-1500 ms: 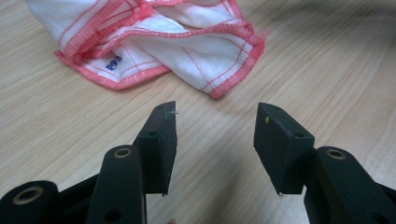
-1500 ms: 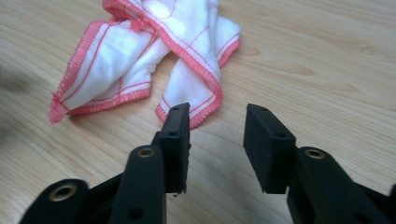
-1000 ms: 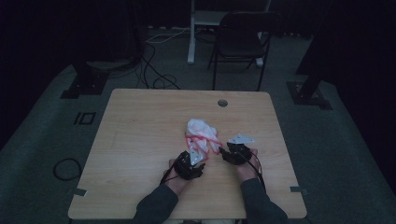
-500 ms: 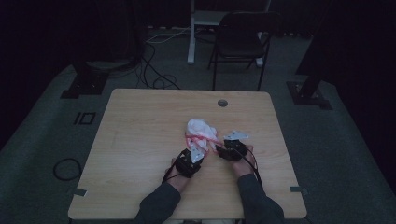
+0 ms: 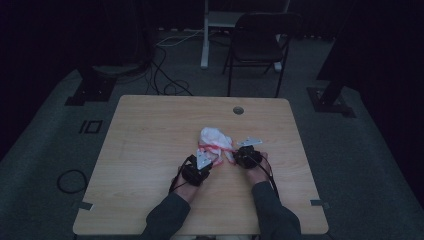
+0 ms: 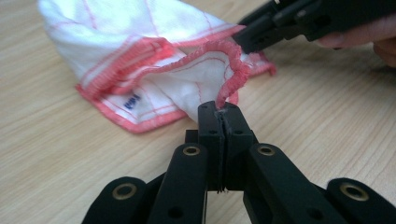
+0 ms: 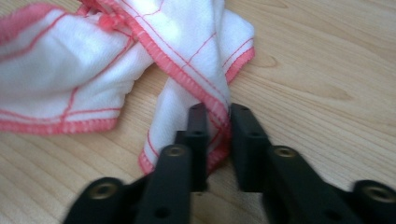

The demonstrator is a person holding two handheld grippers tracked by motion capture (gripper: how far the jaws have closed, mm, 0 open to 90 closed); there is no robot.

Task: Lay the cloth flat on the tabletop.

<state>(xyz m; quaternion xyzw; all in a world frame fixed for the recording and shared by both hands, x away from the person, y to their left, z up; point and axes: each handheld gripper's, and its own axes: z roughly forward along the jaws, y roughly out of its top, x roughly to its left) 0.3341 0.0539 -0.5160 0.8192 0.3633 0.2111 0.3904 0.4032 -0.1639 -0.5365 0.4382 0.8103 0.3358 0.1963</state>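
A crumpled white cloth (image 5: 215, 140) with red hems lies mid-table on the wooden table (image 5: 150, 130). My left gripper (image 5: 211, 157) is at its near left corner. In the left gripper view the cloth (image 6: 140, 56) rises to my left gripper (image 6: 219, 109), which is shut on a puckered red hem and lifts it slightly. My right gripper (image 5: 231, 154) comes in from the right. In the right gripper view a fold of the cloth (image 7: 70, 60) sits pinched between the jaws of my right gripper (image 7: 218, 112), which have just been closing. The right gripper (image 6: 243, 39) also grips the hem farther along.
A round cable hole (image 5: 238, 110) sits near the table's far edge. Beyond the table stands a dark chair (image 5: 260, 47) beside a white post. Cables (image 5: 70, 180) lie on the floor at the left. Bare wood lies on both sides of the cloth.
The left gripper's jaws have shut on the cloth's hem and risen slightly. The right gripper has slid left to the cloth and narrowed its jaws on a fold.
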